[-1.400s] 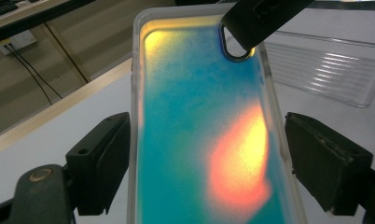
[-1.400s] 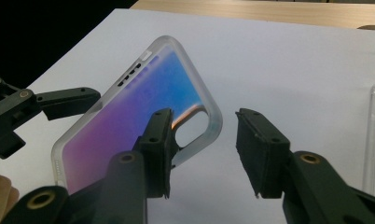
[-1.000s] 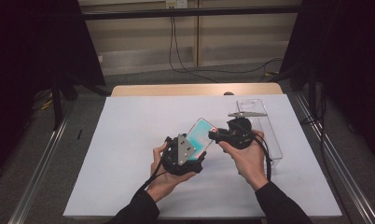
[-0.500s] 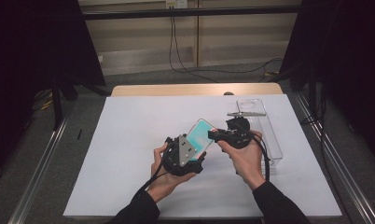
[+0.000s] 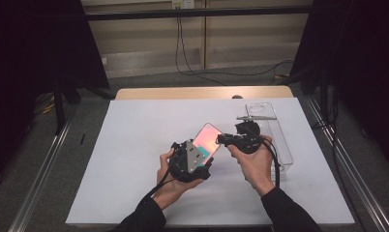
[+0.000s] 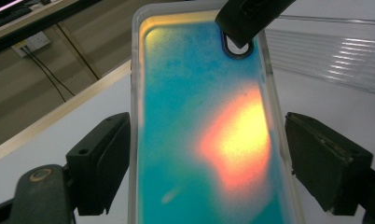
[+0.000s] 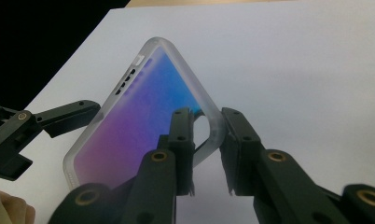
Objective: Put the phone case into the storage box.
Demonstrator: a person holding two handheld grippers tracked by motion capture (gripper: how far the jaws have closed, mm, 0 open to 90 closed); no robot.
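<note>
Held above the middle of the white table (image 5: 134, 145), an iridescent phone case (image 5: 207, 139) with a clear frosted rim, tilted, lifted off the surface. Gripped by both tools at once. Left gripper (image 5: 202, 157) spread wide around the lower part of the case — in the left gripper view one pad against the case's left rim, the other pad standing slightly off the right rim, so contact there hard to judge. Right gripper (image 5: 221, 140) pinching the case's upper corner: in the right gripper view one jaw inside the camera cut-out (image 7: 202, 128), the other outside the rim, the frosted edge clamped between them. Same jaw seen in the left gripper view covering the cut-out at the top of the case (image 6: 204, 130).

Just beside the right hand (image 5: 253, 162), towards the table's right edge, a long clear plastic box (image 5: 275, 140), lying lengthwise, with something grey and thin across its far end — too small to identify. Box close behind the right gripper, little room on that side. Left half of the table bare, plenty of open surface there and towards the far edge, where a strip of wooden board (image 5: 183, 93) runs. Metal rails (image 5: 42, 164) along both sides on the floor; cables (image 5: 192, 63) hanging down the back wall.
</note>
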